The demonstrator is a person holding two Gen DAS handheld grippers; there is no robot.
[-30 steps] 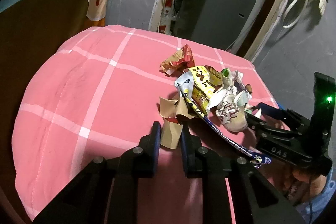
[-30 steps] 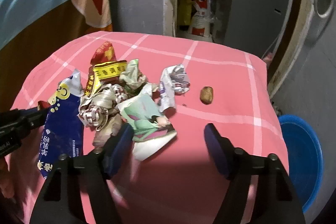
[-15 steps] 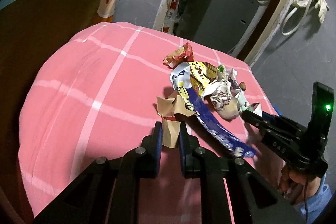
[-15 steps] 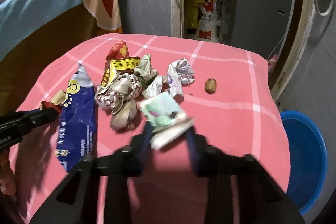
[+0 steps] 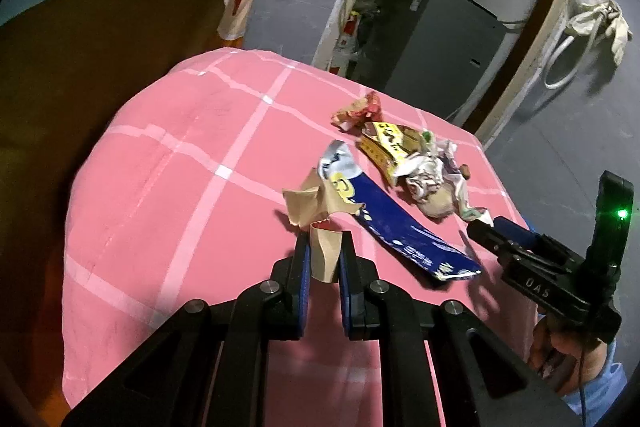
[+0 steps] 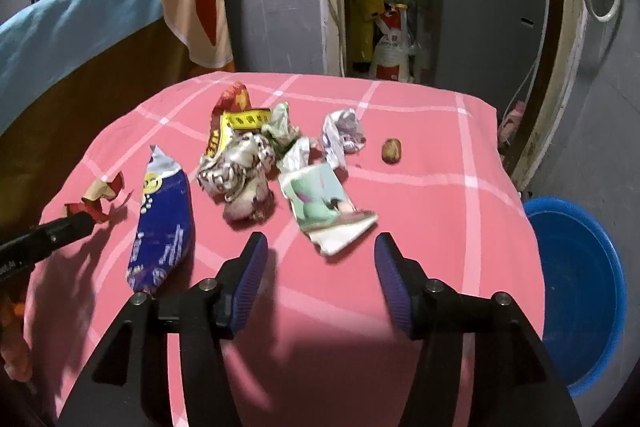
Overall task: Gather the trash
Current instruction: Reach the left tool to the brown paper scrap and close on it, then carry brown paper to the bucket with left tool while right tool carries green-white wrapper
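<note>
Trash lies in a pile on a pink checked cloth (image 5: 168, 195). My left gripper (image 5: 323, 255) is shut on a torn brown paper scrap (image 5: 316, 205), lifted a little; the scrap also shows in the right wrist view (image 6: 100, 197). A blue wrapper (image 6: 162, 223) lies beside it, also in the left wrist view (image 5: 392, 223). My right gripper (image 6: 318, 255) is open, just behind a pale green wrapper (image 6: 324, 211) lying on the cloth. Crumpled silver wrappers (image 6: 236, 171), a yellow-red packet (image 6: 236, 115) and a small brown nut (image 6: 391, 150) lie farther back.
A blue plastic basin (image 6: 576, 287) stands on the floor to the right of the cloth. A grey cabinet (image 6: 484, 15) and cluttered shelves stand behind. A blue and striped cloth (image 6: 88, 11) hangs over a brown board at the left.
My right gripper shut on the green wrapper, drew it back, then opened and let it drop onto the cloth. My left gripper pulled back with the brown paper scrap.
</note>
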